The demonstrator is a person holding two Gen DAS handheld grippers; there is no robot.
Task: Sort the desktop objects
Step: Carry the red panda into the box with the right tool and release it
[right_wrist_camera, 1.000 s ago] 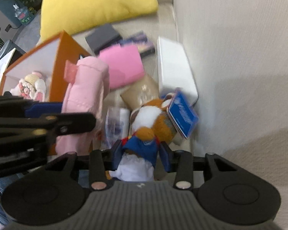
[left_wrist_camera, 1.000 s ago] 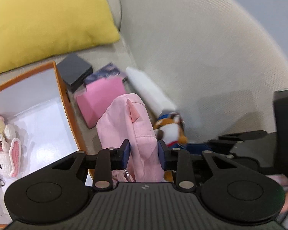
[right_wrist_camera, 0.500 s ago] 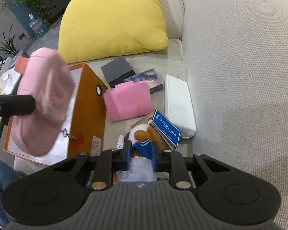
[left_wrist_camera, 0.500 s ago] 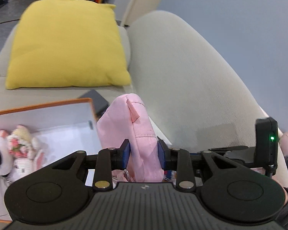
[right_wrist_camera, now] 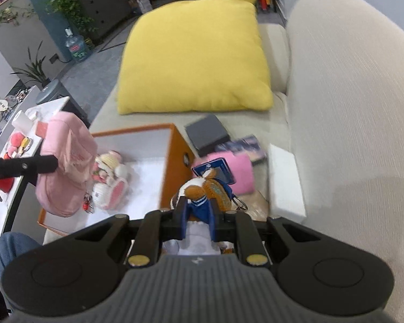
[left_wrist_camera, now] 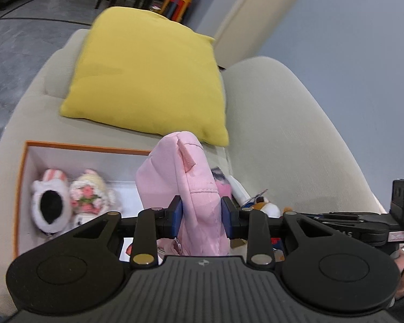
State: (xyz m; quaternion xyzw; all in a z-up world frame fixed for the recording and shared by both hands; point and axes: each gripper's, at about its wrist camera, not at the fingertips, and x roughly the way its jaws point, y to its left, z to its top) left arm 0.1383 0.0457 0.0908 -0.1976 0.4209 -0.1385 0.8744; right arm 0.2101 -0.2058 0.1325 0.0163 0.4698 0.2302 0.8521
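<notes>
My left gripper (left_wrist_camera: pixel 201 212) is shut on a pink fabric pouch (left_wrist_camera: pixel 183 185), held up over the orange box (left_wrist_camera: pixel 23 177). The right wrist view shows that pouch (right_wrist_camera: pixel 64 167) hanging above the box's left side. My right gripper (right_wrist_camera: pixel 198 219) is shut on a brown-and-white plush toy in a blue outfit (right_wrist_camera: pixel 202 191), lifted off the sofa with a blue tag behind it. Inside the box (right_wrist_camera: pixel 175 145) lie two crocheted plush dolls (right_wrist_camera: pixel 109 177); in the left wrist view these dolls (left_wrist_camera: pixel 70 199) lie at its left end.
A yellow cushion (right_wrist_camera: pixel 194 56) lies at the far end of the beige sofa (right_wrist_camera: pixel 350 107). Beside the box on the seat are a dark grey box (right_wrist_camera: pixel 206 134), a pink case (right_wrist_camera: pixel 241 172), a purple booklet (right_wrist_camera: pixel 249 145) and a white box (right_wrist_camera: pixel 285 180). A side table (right_wrist_camera: pixel 18 134) stands at left.
My left gripper carried the pink pouch up and over the orange box. My right gripper closed on the plush toy and lifted it off the sofa.
</notes>
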